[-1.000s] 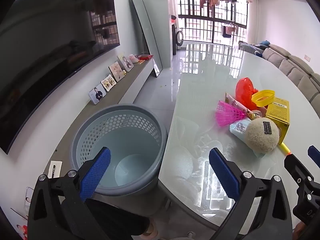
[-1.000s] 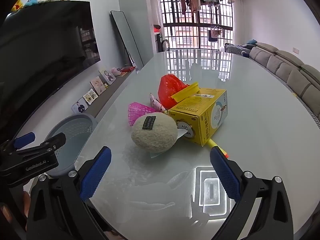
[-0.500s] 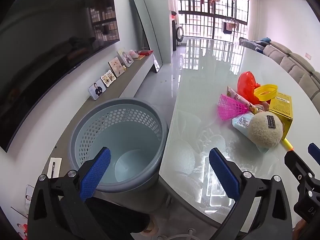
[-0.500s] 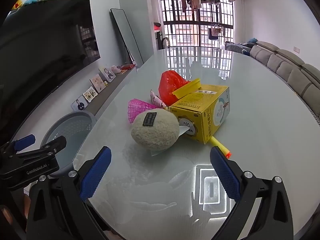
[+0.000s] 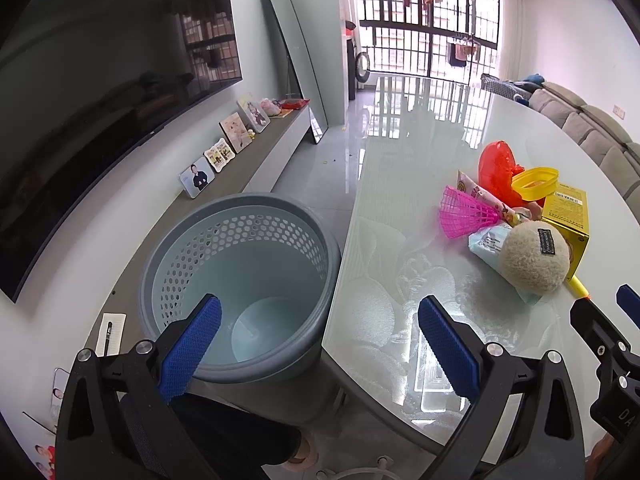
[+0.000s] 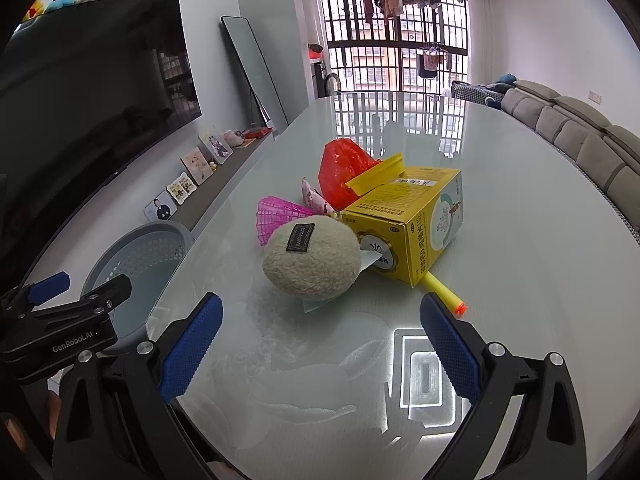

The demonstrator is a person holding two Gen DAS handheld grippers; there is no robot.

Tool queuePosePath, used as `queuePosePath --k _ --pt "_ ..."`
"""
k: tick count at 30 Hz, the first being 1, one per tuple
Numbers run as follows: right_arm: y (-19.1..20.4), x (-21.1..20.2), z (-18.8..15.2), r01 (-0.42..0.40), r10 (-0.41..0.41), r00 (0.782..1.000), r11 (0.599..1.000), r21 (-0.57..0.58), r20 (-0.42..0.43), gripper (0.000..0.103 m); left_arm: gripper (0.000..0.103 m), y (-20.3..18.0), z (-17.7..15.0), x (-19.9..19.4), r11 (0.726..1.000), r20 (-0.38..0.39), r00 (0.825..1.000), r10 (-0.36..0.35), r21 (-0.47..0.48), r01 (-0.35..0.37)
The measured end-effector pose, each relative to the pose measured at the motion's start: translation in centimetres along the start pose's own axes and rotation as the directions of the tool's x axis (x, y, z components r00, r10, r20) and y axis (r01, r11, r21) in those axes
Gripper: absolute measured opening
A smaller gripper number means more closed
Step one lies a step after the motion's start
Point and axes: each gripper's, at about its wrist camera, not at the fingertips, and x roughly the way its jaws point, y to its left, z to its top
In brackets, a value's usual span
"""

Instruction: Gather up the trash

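A grey perforated bin (image 5: 240, 280) stands on the floor beside the glass table's left edge; it also shows in the right wrist view (image 6: 140, 256). On the table lies a pile: a beige fluffy ball (image 6: 312, 260), a yellow box (image 6: 416, 216), a red plastic bag (image 6: 344, 172), a pink shuttlecock (image 6: 276, 216), a snack wrapper (image 6: 316, 196), a pale blue packet (image 5: 488, 244) and a yellow foam dart (image 6: 444, 296). My left gripper (image 5: 320, 344) is open and empty, over the bin's near rim and the table edge. My right gripper (image 6: 320, 344) is open and empty, just short of the ball.
The glass table (image 6: 520, 280) stretches far ahead. A low TV console (image 5: 248, 160) with photo frames runs along the left wall under a large TV (image 5: 100, 100). A mirror (image 5: 296, 60) leans on the wall. A sofa (image 6: 580, 148) lines the right side.
The left gripper has drawn back and up a little, so the bin shows more fully. The right gripper has edged slightly closer to the pile. Both stay open.
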Motion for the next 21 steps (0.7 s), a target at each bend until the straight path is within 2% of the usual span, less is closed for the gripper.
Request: queuePosePath --k 21 --pt "0.04 -0.1 0.08 -0.001 0.001 1.0 1.0 -0.001 0.005 0.095 0.097 0.22 0.01 -0.26 1.0 0.003 1.0 0.002 -0.003 -0.002"
